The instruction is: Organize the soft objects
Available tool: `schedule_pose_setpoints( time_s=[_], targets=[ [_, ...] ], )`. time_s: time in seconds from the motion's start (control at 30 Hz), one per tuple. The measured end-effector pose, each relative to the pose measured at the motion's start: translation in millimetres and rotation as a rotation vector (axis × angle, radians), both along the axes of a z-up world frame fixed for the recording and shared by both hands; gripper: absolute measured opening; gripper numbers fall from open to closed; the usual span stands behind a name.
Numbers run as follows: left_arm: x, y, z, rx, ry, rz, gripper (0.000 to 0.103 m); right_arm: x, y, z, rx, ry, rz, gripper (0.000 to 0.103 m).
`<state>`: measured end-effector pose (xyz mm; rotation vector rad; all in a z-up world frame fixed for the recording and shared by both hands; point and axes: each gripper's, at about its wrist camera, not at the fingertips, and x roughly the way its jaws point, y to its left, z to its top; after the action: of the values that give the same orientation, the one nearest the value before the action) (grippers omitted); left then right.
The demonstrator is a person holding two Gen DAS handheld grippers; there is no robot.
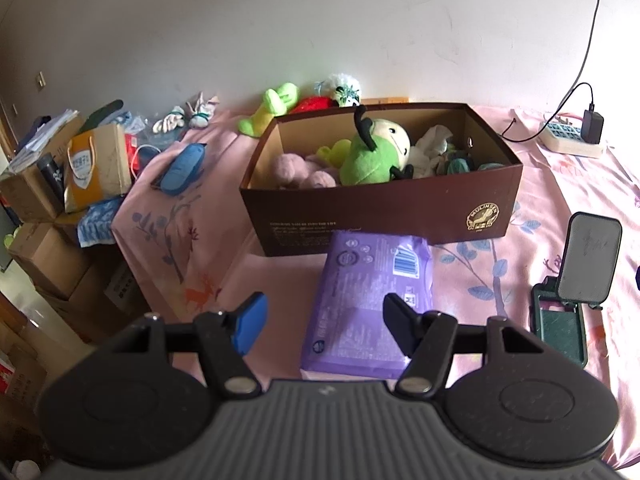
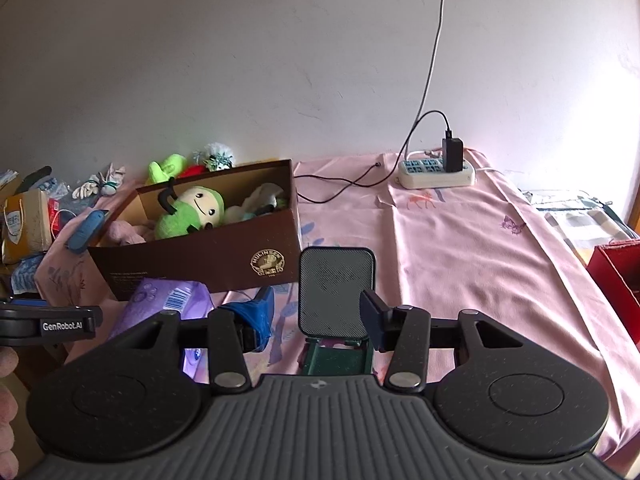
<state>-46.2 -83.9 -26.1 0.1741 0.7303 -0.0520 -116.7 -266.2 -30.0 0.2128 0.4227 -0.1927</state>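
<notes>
A brown cardboard box (image 1: 380, 212) stands on the pink sheet and holds a green plush doll (image 1: 376, 152), a pink plush (image 1: 298, 170) and other soft toys. It also shows in the right wrist view (image 2: 208, 252). A purple wipes pack (image 1: 368, 300) lies in front of the box. My left gripper (image 1: 324, 320) is open and empty, hovering over the pack's near end. My right gripper (image 2: 320, 316) is open and empty, in front of a grey phone stand (image 2: 336, 292). Behind the box lie a green plush (image 1: 272, 108), a red one and a white one.
A blue pouch (image 1: 184, 164) and white gloves (image 1: 176, 120) lie at the left of the bed. Cardboard boxes and a paper bag (image 1: 96, 168) stand beside the left edge. A power strip with charger (image 2: 438, 168) lies at the back. A red box (image 2: 618, 276) sits at the right.
</notes>
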Motion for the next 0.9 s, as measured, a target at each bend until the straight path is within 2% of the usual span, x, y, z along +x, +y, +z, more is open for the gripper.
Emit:
schedule_pose_setpoints(
  time_s=[0.47,0.9],
  targets=[
    [-3,-9,4,-0.013,0.009,-0.036,0.065,-9,-5,7,-0.005,-0.033,-0.015,0.032],
    [12,-3,-6,0.005,0.046,0.011,0.065,11,-8,2,0.04,-0.005,0.035,0.032]
  ],
)
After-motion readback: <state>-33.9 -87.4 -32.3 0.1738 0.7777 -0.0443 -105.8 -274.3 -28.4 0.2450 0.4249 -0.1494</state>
